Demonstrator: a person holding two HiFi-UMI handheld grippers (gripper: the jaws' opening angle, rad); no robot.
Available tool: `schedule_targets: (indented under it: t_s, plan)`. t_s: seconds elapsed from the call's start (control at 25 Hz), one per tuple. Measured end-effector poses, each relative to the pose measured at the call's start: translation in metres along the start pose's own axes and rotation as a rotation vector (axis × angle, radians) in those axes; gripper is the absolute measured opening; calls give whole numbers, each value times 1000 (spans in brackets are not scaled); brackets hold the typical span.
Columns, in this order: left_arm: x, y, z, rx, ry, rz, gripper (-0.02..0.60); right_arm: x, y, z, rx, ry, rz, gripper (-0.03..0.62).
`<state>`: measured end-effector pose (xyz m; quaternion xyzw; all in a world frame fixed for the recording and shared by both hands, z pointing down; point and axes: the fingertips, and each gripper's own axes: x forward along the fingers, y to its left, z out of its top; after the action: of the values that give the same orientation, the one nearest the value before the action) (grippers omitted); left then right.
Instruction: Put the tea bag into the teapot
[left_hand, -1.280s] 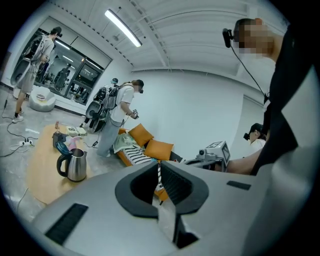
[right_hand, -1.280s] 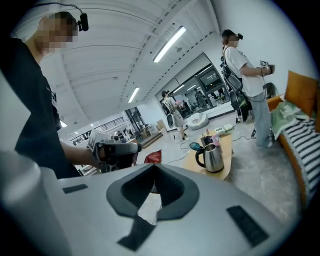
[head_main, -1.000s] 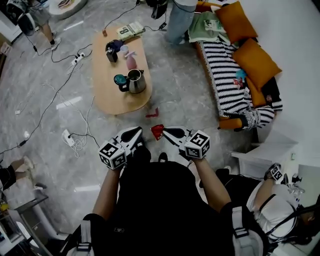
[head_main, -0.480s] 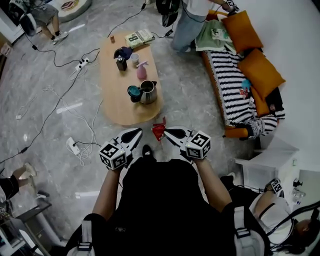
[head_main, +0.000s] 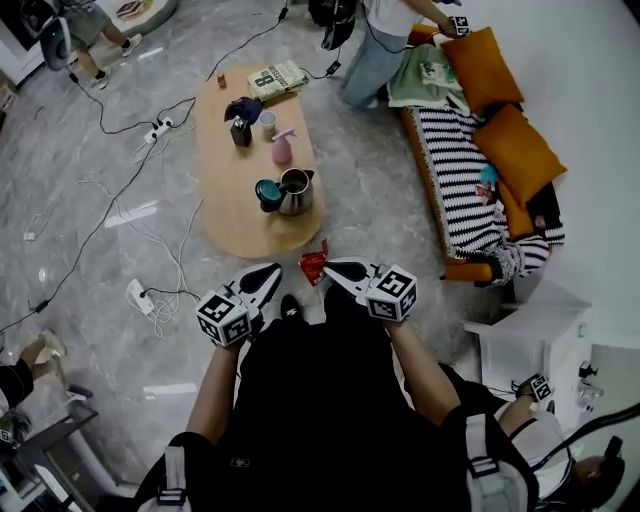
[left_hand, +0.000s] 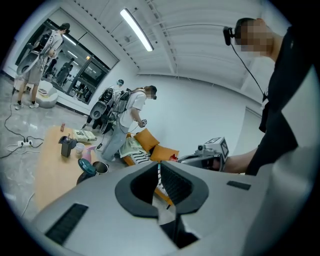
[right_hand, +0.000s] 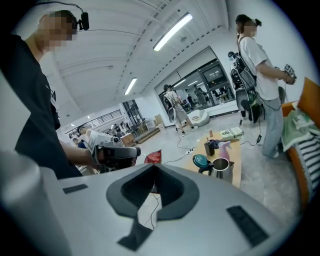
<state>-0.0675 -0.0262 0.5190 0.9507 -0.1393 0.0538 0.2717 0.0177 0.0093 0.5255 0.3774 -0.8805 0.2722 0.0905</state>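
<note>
Tea bag (head_main: 313, 265), a red packet, hangs pinched in the right tongs (head_main: 330, 269), carried in the air because the person stands short of the tabletop (head_main: 225, 205). Left tongs (head_main: 270, 273) are closed on nothing, seemingly idle at 9 o'clock of the packet. Teapot (head_main: 296, 191) stands at 12 o'clock, mouth uncovered, teal lid (head_main: 267, 191) against its 9 o'clock side. Its inside looks empty, though the view is too small to be sure.
</note>
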Motion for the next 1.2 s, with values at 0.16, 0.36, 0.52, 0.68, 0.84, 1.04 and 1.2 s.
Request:
schedule_targets:
  t_s: [0.16,0.36,0.52,0.68,0.84,1.04,1.2]
  plan:
    - [-1,14,4,-11,-11,41,25,10,-12,4,0,17,29,15]
    - [7,36,13,-37,-26,101,25,25,-33,19,-23,40,79,15]
    - [27,49,29,-51,-43,138,25,34,-58,31,-27,70,122,15]
    - [48,58,36,-64,-43,165,25,43,-83,41,-34,99,166,15]
    - [69,68,48,-91,-52,217,25,52,-110,50,-35,124,225,15]
    - [88,79,60,-82,-71,280,25,63,-138,58,-54,176,300,15]
    - [93,90,66,-102,-111,363,25,74,-151,66,-83,211,369,15]
